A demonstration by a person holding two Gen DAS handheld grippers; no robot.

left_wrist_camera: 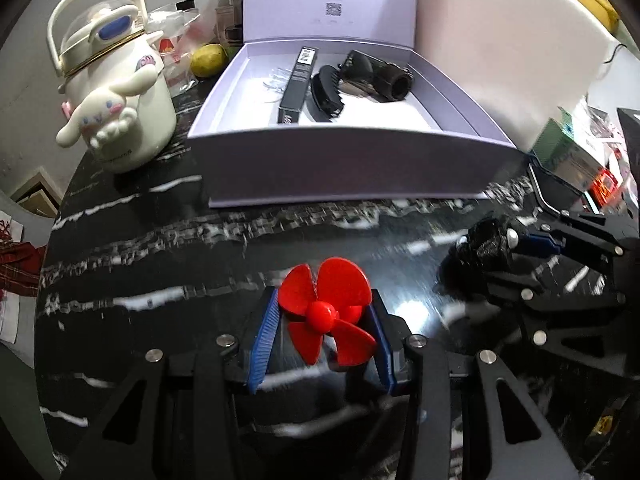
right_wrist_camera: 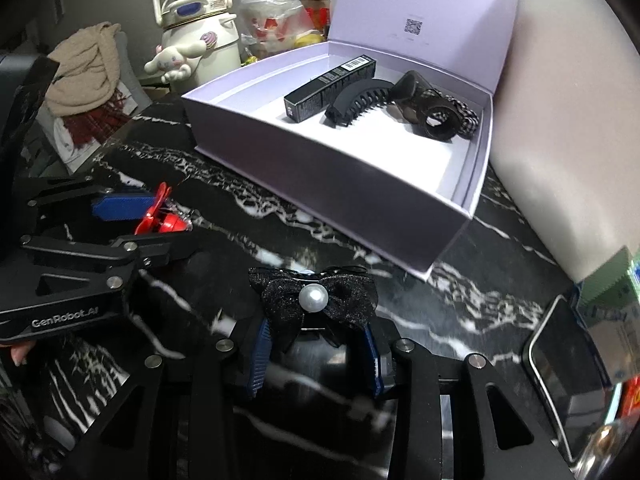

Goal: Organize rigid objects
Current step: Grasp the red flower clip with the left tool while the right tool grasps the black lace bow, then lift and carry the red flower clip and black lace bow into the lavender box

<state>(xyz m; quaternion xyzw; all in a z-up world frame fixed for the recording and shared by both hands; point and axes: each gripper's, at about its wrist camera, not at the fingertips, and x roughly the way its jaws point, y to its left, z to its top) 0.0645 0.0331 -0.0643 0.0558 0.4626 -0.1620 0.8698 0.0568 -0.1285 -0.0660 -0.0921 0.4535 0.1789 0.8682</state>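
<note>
Holding a red flower clip (left_wrist_camera: 328,312), the left gripper (left_wrist_camera: 324,340) has its jaws closed on it just above the dark bench (left_wrist_camera: 160,240), while the right gripper (right_wrist_camera: 316,344) has its jaws closed on a black bow clip (right_wrist_camera: 316,300) with a pearl at its centre. Both loads sit on the near side of the open box (right_wrist_camera: 320,184), which lies straight ahead and farther off, its long side across the left gripper's path. The bare floor at the box's near end seems the likeliest landing spot, and neither hand looks clearly nearer.
</note>
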